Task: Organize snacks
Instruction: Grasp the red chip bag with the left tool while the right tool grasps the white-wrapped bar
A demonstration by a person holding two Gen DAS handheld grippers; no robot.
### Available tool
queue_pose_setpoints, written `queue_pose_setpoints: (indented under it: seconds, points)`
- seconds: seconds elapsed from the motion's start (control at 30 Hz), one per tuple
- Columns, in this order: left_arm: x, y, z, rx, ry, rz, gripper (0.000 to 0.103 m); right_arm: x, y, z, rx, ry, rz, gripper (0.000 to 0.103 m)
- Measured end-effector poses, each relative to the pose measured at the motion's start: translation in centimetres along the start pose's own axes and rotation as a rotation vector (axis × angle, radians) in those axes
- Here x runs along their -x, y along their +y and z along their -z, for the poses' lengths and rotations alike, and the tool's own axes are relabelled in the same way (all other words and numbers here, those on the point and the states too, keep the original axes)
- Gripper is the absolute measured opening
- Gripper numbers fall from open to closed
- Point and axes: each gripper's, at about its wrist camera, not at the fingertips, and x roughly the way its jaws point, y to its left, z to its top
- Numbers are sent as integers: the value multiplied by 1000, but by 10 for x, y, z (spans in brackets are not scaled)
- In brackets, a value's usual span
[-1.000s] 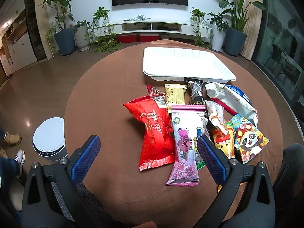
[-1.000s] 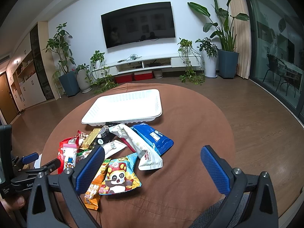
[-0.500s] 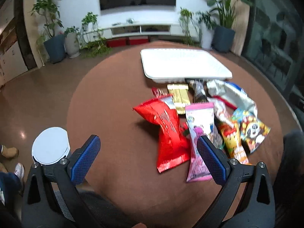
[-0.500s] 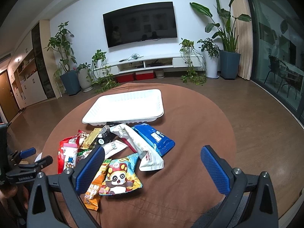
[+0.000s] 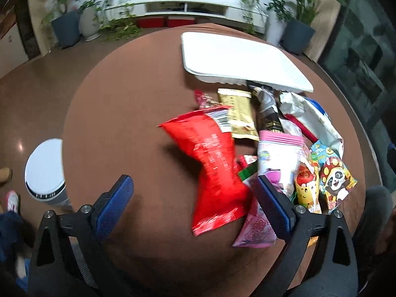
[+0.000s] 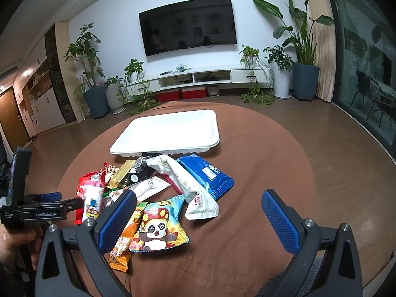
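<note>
A pile of snack packets lies on the round brown table (image 5: 118, 113) in front of an empty white tray (image 5: 237, 59), which also shows in the right wrist view (image 6: 170, 131). My left gripper (image 5: 193, 205) is open, low over the table, its jaws astride the lower end of a red bag (image 5: 212, 158). A pink packet (image 5: 274, 163) lies beside its right finger. My right gripper (image 6: 198, 220) is open and empty above the table's near edge, with a panda packet (image 6: 158, 227) and an orange packet (image 6: 126, 237) by its left finger. A blue packet (image 6: 205, 175) and a white packet (image 6: 183, 183) lie farther back.
A white round bin (image 5: 44, 168) stands on the floor left of the table. A person's legs and shoes show at the lower left of the left wrist view. The TV stand (image 6: 205, 76) and potted plants line the far wall.
My left gripper has moved forward and down toward the red bag, which now sits between its jaws. The right gripper has barely moved.
</note>
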Motion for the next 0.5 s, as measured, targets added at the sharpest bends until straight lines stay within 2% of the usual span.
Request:
queue_pose_setpoints:
  seconds: [0.03, 0.07, 0.17, 0.23, 0.3, 0.5]
  points:
    - [-5, -3, -2, -5, 10, 0, 88, -1, 0, 0, 3, 2, -2, 103]
    - [-12, -6, -4, -8, 29, 8, 78, -2, 1, 1, 5, 2, -4, 103]
    - [-25, -12, -9, -14, 49, 4, 71, -3, 0, 2, 4, 6, -2, 103]
    - [-29, -14, -11, -13, 50, 9, 58, -5, -1, 1, 1, 8, 1, 103]
    - [-31, -11, -12, -4, 54, 40, 34, -7, -2, 1, 2, 13, -1, 103]
    - [-33, -10, -17, -12, 40, 77, 27, -14, 2, -10, 70, 17, -31, 103]
